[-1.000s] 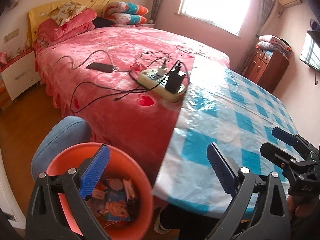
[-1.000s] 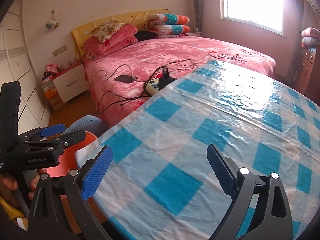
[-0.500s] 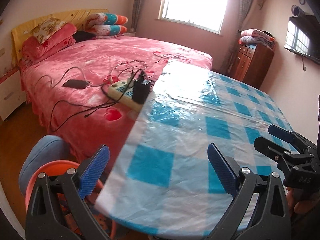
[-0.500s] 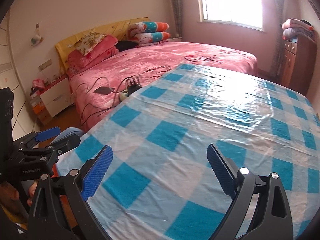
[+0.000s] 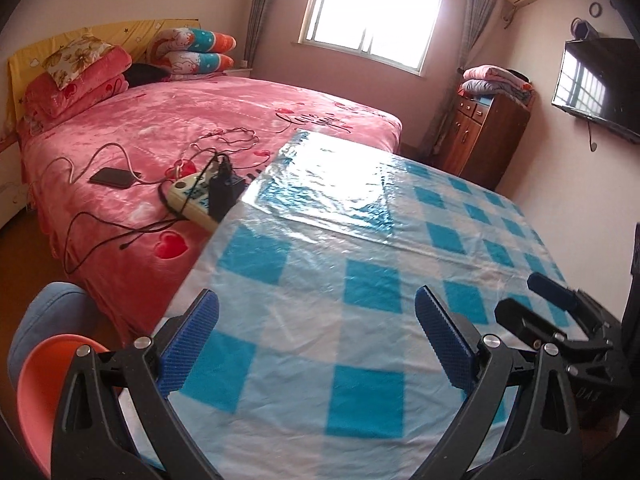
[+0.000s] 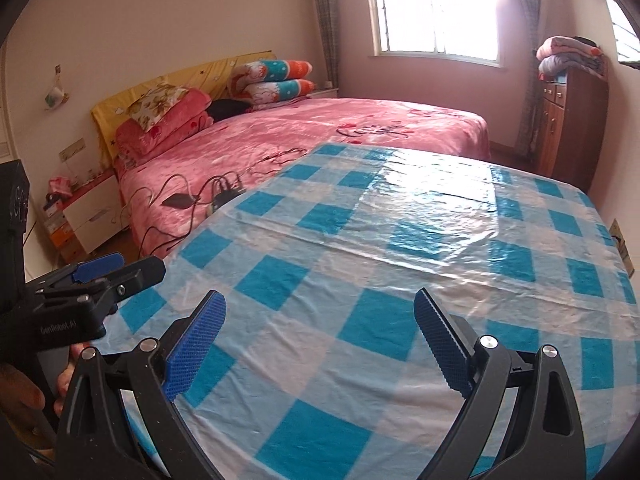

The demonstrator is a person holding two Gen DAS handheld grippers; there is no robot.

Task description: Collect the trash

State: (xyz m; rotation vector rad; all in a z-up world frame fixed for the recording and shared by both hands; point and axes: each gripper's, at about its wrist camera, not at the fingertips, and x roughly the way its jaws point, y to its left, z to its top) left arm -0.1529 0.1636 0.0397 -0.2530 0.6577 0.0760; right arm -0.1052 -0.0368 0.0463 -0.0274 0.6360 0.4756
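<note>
- Tongs on the left (image 5: 316, 336) stand apart, holding nothing, above the near edge of the checked counter (image 5: 360, 240).
- Right tongs (image 6: 320, 338) likewise gape wide over the blue-and-white plastic cloth, nothing between their blue pads (image 6: 440, 348).
- Orange trash bin (image 5: 38, 392) sits low at the left, beside the counter's edge, its contents hidden.
- Power strip (image 5: 192, 196) and phone (image 5: 112, 177) lie on the pink bed (image 5: 200, 120), beyond the counter.
</note>
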